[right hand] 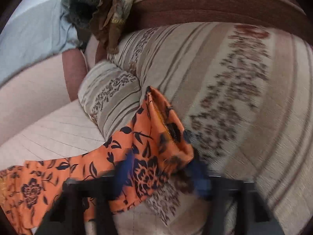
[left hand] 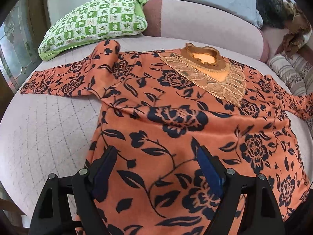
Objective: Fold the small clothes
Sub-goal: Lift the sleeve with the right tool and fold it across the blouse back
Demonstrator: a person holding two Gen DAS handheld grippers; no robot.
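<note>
Currently we have the orange floral blouse (left hand: 176, 117) spread flat on the bed (left hand: 49, 127), collar towards the green pillow (left hand: 93, 21). Our left gripper (left hand: 156, 168) hovers over its hem, jaws wide and empty. Our right gripper (right hand: 156, 174) is blurred, jaws closed on the sleeve (right hand: 148, 137).

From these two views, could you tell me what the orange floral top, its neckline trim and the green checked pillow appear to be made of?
Orange floral top: seemingly a soft matte knit or brushed fabric; it drapes in loose folds without shine.
Neckline trim: lace-like tan openwork, with orange showing through its scalloped loops.
Green checked pillow: probably printed woven cotton, matte, with crisp printed squares; the exact fibre cannot be told.
</note>
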